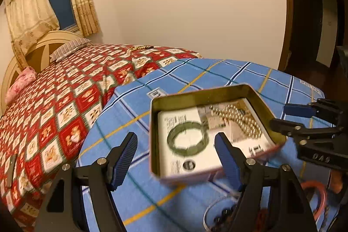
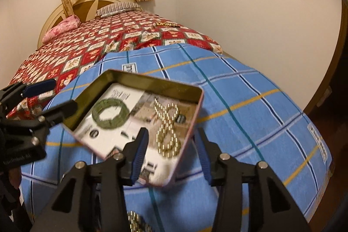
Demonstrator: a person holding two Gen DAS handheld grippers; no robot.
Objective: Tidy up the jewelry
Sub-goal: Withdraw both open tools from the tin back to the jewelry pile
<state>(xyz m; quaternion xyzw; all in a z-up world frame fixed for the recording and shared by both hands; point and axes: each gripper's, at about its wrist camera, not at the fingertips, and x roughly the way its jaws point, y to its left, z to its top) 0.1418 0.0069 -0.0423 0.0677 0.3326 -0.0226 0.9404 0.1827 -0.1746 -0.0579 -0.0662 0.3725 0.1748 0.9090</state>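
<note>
An open metal tin [image 1: 156, 101] [image 2: 152, 80] sits over a blue plaid cloth [image 1: 134, 195] [image 2: 250, 88] spread at the foot of a bed with a red patchwork quilt [image 1: 54, 105] [image 2: 87, 47]. Inside the tin, on a printed white card [image 1: 184, 158] [image 2: 113, 140], lie a green bangle [image 1: 187, 138] [image 2: 109, 114] and, beside it, a looped strand of gold beads [image 1: 241, 119] [image 2: 168, 127] (the two pieces lie apart). The left gripper [image 1: 176, 158] [image 2: 52, 95] straddles the tin's near-left corner, its fingers spread wide, one outside the wall and one over the card. The right gripper [image 2: 171, 153] [image 1: 280, 114] likewise stands parted, one finger above the tin's interior and the other outside its right wall. Whether the tin is lifted or resting on the cloth cannot be told; its near edge is blurred. Dark beads in a clear dish [image 1: 217, 216] show at the lower edge of the left wrist view, and more gold beads [image 2: 134, 221] at the bottom of the right wrist view.
</note>
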